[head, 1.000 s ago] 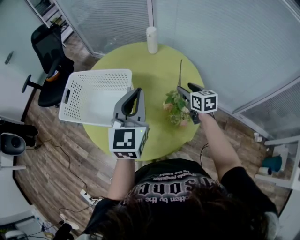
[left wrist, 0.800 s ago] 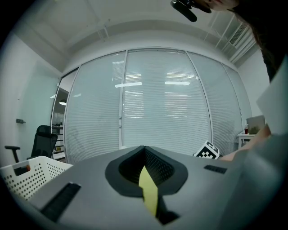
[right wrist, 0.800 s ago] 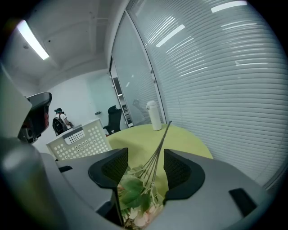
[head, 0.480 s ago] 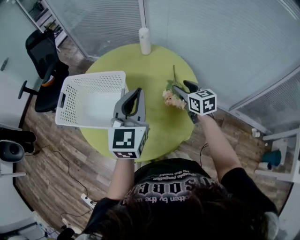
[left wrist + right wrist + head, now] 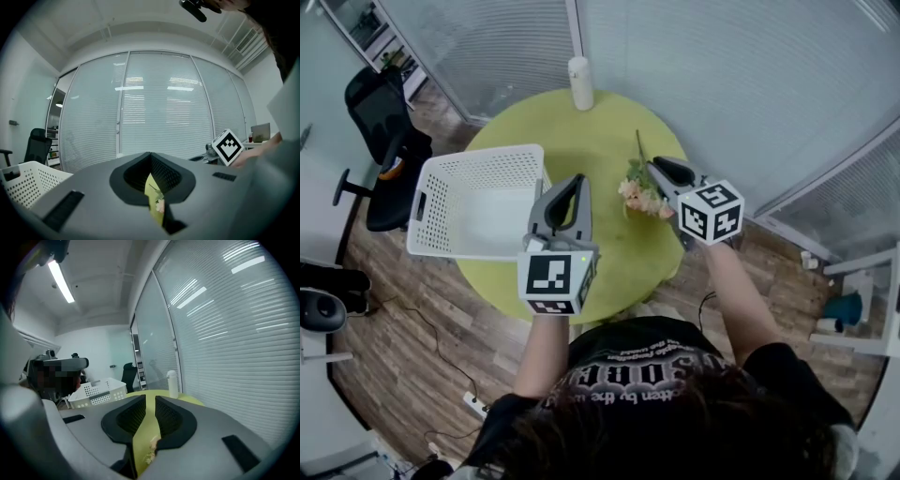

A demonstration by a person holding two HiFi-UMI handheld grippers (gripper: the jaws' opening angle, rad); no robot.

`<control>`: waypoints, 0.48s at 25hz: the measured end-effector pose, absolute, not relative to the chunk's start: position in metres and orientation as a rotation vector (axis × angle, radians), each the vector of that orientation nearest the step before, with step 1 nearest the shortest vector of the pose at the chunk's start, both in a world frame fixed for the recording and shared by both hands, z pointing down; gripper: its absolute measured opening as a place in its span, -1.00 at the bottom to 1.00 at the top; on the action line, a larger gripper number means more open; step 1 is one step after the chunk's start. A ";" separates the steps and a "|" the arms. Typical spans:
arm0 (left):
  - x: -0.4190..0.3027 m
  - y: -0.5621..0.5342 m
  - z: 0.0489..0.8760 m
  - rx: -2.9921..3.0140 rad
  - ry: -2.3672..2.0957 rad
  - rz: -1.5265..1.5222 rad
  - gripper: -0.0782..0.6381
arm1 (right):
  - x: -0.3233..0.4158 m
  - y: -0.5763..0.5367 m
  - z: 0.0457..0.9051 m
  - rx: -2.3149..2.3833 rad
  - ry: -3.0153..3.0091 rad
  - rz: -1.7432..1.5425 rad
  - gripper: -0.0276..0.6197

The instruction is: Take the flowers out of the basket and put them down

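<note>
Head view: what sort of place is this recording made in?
Most likely an office or meeting room: glass walls with blinds, a black office chair and a round green table.

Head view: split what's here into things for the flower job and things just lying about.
Job: flowers, basket, table.
Lying about: bottle, chair.

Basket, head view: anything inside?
The visible interior of the white basket is bare; the flowers lie on the green table. The left tool covers its near right corner, so that part is unseen.
</note>
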State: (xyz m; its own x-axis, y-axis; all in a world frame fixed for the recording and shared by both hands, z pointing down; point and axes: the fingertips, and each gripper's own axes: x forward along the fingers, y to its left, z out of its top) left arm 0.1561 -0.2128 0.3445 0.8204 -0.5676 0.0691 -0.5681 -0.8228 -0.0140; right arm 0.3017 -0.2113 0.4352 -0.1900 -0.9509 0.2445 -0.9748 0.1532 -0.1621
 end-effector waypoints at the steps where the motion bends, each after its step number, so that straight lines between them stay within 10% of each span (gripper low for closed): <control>1: 0.157 -0.212 0.344 2.997 -0.934 0.094 -0.78 | 0.298 -0.208 0.427 1.941 -2.332 0.419 -0.67; 12: 0.164 -0.213 0.342 2.977 -0.950 0.080 -0.78 | 0.282 -0.176 0.351 2.053 -2.341 0.234 -0.77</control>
State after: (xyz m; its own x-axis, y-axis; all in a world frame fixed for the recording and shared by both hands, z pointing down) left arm 0.1639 -0.2128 0.3418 0.8140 -0.5784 0.0532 -0.5792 -0.8152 -0.0011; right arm 0.2821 -0.1758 0.3506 -0.1355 -0.9843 0.1129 -0.9872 0.1245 -0.0995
